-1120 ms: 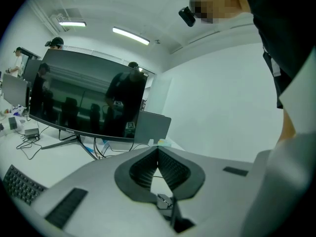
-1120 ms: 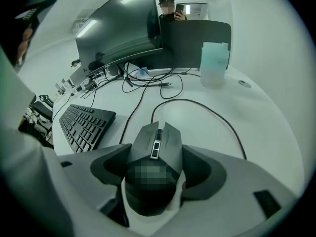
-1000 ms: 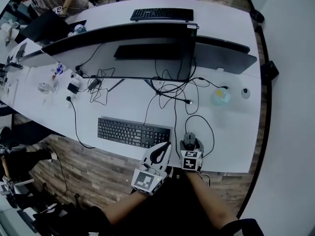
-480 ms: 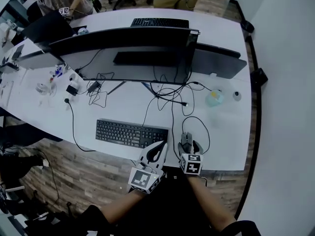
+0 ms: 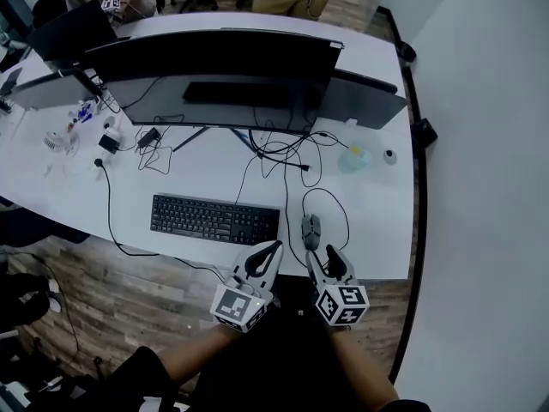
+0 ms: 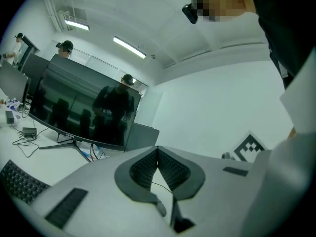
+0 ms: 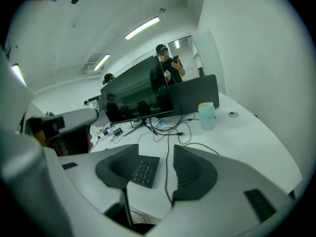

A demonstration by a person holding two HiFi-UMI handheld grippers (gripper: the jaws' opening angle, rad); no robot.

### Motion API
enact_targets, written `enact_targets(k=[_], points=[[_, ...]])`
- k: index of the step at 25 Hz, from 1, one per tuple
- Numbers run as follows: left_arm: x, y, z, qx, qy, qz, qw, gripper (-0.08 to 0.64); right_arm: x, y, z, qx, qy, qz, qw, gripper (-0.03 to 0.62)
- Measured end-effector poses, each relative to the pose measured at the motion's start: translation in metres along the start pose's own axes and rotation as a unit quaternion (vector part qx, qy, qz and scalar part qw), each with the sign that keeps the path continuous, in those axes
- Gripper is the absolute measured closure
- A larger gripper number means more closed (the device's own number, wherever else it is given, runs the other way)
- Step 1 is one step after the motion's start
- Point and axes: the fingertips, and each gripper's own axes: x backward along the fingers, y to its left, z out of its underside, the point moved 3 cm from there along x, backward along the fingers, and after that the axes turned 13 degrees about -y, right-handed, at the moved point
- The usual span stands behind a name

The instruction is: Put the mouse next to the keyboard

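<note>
Mouse [image 5: 310, 228]: dark, flat on the white desk [image 5: 377, 230], just beside the right end of the keyboard [image 5: 214, 219], not touching it; free of both grippers.
Mouse cable [image 5: 341, 211]: loops right of the mouse, away from the keyboard, then back toward the monitor.
Right gripper [image 5: 327, 258]: nearer the desk edge than the mouse, off the keyboard's right end; jaws apart and closing, nothing between them, with the keyboard's corner showing through the gap in the right gripper view.
Left gripper [image 5: 272, 248]: at the keyboard's near right corner, over the desk edge; jaws pressed together, empty.
Monitor [image 5: 214, 71]: wide, dark, behind the keyboard.
Pale bottle [image 5: 353, 158]: behind and right of the keyboard, past the cable loop.
</note>
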Motion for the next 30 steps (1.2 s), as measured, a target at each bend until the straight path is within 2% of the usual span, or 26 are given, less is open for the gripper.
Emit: enact_targets(k=[3,7,10,14,18,24,30], points=[[0.011,-0.011,-0.008,0.001,-0.011,0.001,0.9999,0.557,0.025,0.016,-0.021,0.014,-0.036,-0.016,0.999,0.421],[0.026,-0.032,-0.022,-0.002,-0.033,-0.005,0.9995,0.557,0.051,0.038,-0.046,0.021,-0.089,-0.068,0.994,0.522],[0.040,-0.055,-0.027,-0.009,-0.043,-0.014,0.9989,0.557,0.076,0.053,-0.056,0.037,-0.120,-0.104,0.987,0.563],[0.065,-0.099,-0.025,-0.024,-0.053,-0.032,0.9978,0.557,0.123,0.066,-0.065,0.047,-0.148,-0.135,0.979,0.574],[0.086,-0.152,-0.027,-0.034,-0.063,-0.045,0.9964,0.557,0.180,0.071,-0.067,0.048,-0.164,-0.141,0.975,0.574],[0.118,-0.238,-0.019,-0.058,-0.075,-0.027,0.9951,0.557,0.264,0.067,-0.059,0.075,-0.199,-0.141,0.967,0.574],[0.153,-0.296,-0.009,-0.073,-0.062,-0.015,0.9953,0.557,0.330,0.059,-0.042,0.073,-0.214,-0.127,0.966,0.574]])
